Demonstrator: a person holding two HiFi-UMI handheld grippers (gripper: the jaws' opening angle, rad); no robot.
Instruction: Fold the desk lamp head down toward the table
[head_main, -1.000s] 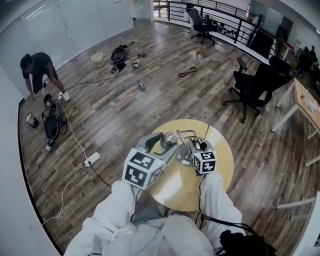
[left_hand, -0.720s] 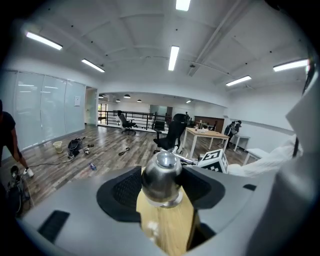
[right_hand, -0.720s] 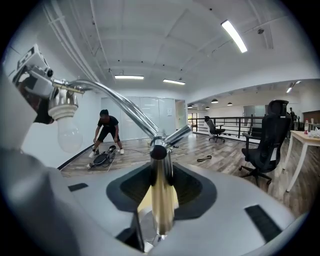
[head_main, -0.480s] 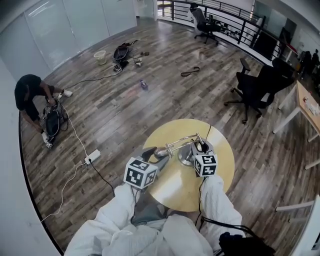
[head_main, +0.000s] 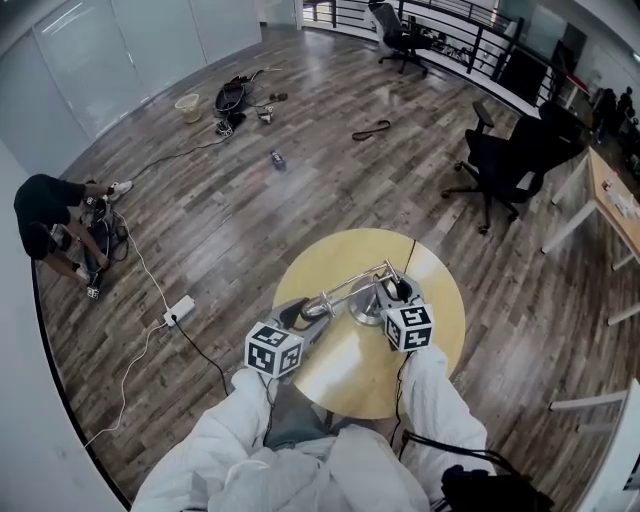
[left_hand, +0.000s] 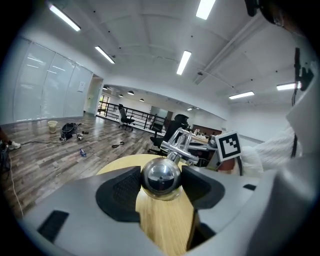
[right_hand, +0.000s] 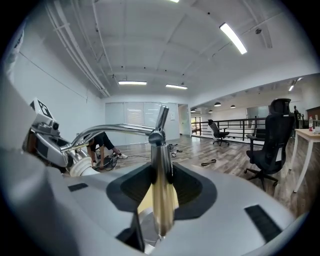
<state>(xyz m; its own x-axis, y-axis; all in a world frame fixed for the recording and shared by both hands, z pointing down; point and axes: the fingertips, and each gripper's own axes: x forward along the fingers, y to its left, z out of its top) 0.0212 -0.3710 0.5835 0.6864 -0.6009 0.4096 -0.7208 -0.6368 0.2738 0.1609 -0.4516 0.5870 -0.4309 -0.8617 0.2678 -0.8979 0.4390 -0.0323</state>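
two grippers tilted slightly down, left gripper (left_hand: 161, 186) jaws clamped on one lamp head (left_hand: 160, 175), right gripper (right_hand: 160, 181) jaws grasping its post (right_hand: 161, 150), one counter (head_main: 350, 378)

Glossy chrome lamp head (left_hand: 161, 178), lamp stem (right_hand: 160, 157); smooth wooden table (head_main: 350, 378)

Lamp (head_main: 366, 311) on table (head_main: 350, 372); chair (head_main: 505, 165) behind, right; person (head_main: 40, 225) far left.

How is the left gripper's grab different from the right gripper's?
The left gripper squeezes the round, shiny lamp head, the right gripper the thin upright lamp post. The left gripper's fingers stand wide apart; the right gripper's sit close together. Both hold one desk lamp.
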